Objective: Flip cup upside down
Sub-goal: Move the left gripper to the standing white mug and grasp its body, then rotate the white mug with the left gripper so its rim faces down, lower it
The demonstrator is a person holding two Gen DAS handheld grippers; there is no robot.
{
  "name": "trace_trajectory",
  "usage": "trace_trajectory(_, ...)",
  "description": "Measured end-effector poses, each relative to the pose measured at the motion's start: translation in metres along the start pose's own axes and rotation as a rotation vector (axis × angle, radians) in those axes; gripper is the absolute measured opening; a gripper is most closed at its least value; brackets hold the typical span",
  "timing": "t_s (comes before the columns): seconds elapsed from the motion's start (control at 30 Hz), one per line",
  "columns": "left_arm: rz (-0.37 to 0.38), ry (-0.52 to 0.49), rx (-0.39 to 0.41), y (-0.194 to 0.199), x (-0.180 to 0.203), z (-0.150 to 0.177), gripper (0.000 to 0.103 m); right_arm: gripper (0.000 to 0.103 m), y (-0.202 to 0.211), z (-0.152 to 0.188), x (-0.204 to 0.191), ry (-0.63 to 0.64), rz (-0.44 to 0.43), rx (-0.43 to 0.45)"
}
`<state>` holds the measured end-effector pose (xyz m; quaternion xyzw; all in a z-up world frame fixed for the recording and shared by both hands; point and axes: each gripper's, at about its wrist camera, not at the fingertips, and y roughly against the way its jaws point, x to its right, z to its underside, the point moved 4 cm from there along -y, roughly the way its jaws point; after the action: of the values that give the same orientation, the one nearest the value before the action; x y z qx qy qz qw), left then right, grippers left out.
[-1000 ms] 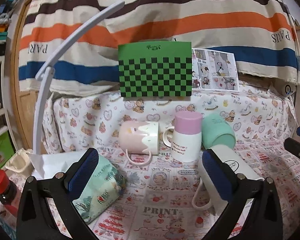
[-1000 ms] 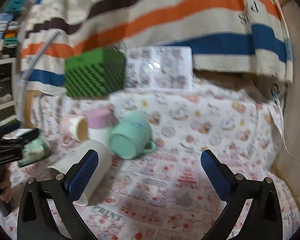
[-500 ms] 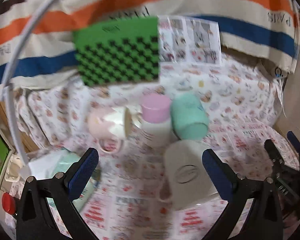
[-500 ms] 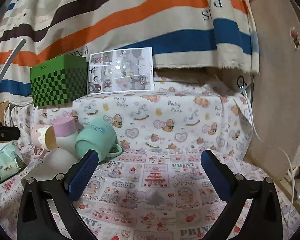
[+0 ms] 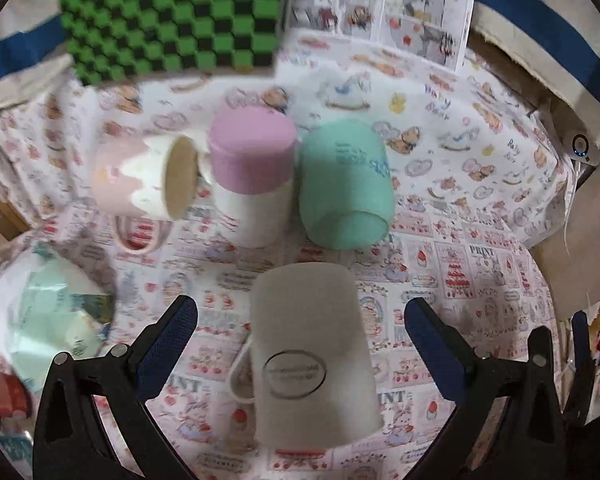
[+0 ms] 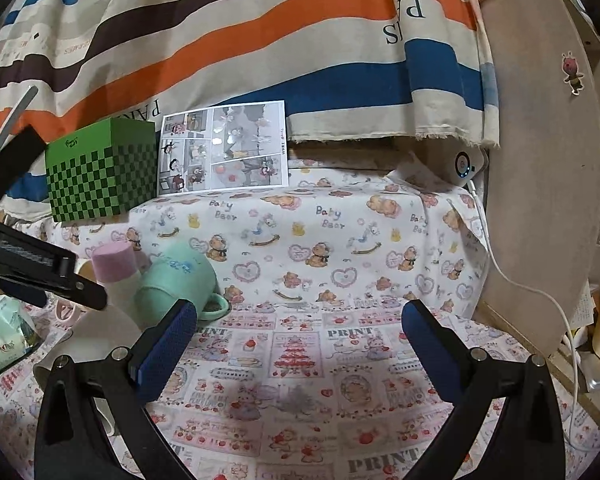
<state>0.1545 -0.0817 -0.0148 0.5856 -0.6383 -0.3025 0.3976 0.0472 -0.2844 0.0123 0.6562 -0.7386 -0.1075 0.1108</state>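
Observation:
A white mug (image 5: 312, 356) with an oval label lies on its side on the printed cloth, handle to the left. My left gripper (image 5: 300, 320) is open and hovers above it, one finger on each side, not touching. The mug shows partly in the right wrist view (image 6: 100, 332), behind my right gripper's left finger. My right gripper (image 6: 300, 328) is open and empty over bare cloth, to the right of the cups. The left gripper's body (image 6: 32, 268) shows at the left of the right wrist view.
A mint mug (image 5: 344, 188) and a pink-and-cream mug (image 5: 140, 180) lie on their sides; a pink-capped white bottle (image 5: 252, 172) stands between them. A green checkered box (image 5: 172, 16) and a comic sheet (image 6: 224, 148) stand behind. A tissue pack (image 5: 48, 312) lies left.
My left gripper has moved forward, tilting down over the white mug, which now lies between its fingers. My right gripper has swung right, away from the cups, and steadied.

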Motion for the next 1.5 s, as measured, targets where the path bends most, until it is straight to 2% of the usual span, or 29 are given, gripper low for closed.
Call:
trace_trajectory(0.03,-0.008,0.004,-0.01,-0.003,-0.001,-0.001,0.091,0.103,0.0,0.0,0.0,0.002,0.001,0.001)
trace_trajectory(0.07,-0.001,0.018,-0.02,-0.007,-0.002,-0.001,0.089,0.103,0.0,0.0,0.0,0.002,0.002,0.002)
trace_trajectory(0.13,0.027,0.043,-0.047,-0.016,-0.004,-0.003,0.089,0.103,0.0,0.0,0.0,-0.003,0.01,-0.002)
trace_trajectory(0.43,0.07,0.121,-0.176,-0.054,-0.01,-0.003,0.088,0.103,-0.007,0.001,0.006,-0.029,0.008,-0.031)
trace_trajectory(0.47,0.074,0.123,-0.185,-0.057,-0.01,-0.003,0.086,0.103,-0.007,0.001,0.006,-0.027,0.009,-0.03)
trace_trajectory(0.5,0.072,0.116,-0.189,-0.058,-0.009,-0.002,0.077,0.103,-0.007,0.001,0.006,-0.027,0.009,-0.03)
trace_trajectory(0.53,0.071,0.109,-0.184,-0.057,-0.008,-0.002,0.077,0.103,-0.007,0.001,0.006,-0.025,0.007,-0.031)
trace_trajectory(0.6,0.072,0.129,-0.126,-0.045,-0.008,0.0,0.076,0.103,-0.007,0.001,0.006,-0.027,0.009,-0.031)
trace_trajectory(0.83,0.017,-0.031,0.137,0.03,0.014,0.008,0.076,0.103,-0.011,0.003,0.012,-0.059,0.025,-0.048)
trace_trajectory(0.9,-0.039,-0.075,0.242,0.053,0.021,0.012,0.076,0.103,-0.012,0.004,0.015,-0.074,0.038,-0.053)
trace_trajectory(1.0,-0.12,-0.163,0.346,0.075,0.031,0.014,0.076,0.103,-0.013,0.004,0.021,-0.099,0.05,-0.056)
trace_trajectory(1.07,-0.107,-0.174,0.348,0.079,0.036,0.014,0.076,0.103,-0.013,0.005,0.023,-0.106,0.055,-0.061)
trace_trajectory(1.17,-0.05,-0.166,0.279,0.074,0.038,0.012,0.076,0.103,-0.015,0.005,0.024,-0.108,0.052,-0.069)
trace_trajectory(1.27,-0.094,-0.196,0.276,0.064,0.042,0.021,0.076,0.103,-0.014,0.005,0.026,-0.113,0.077,-0.064)
trace_trajectory(1.33,-0.077,-0.194,0.268,0.057,0.041,0.031,0.076,0.103,-0.012,0.005,0.028,-0.12,0.089,-0.055)
trace_trajectory(1.43,-0.011,-0.19,0.238,0.045,0.039,0.036,0.076,0.103,-0.013,0.004,0.025,-0.105,0.078,-0.062)
trace_trajectory(1.5,-0.029,-0.218,0.25,0.04,0.041,0.037,0.076,0.103,-0.014,0.004,0.023,-0.097,0.079,-0.064)
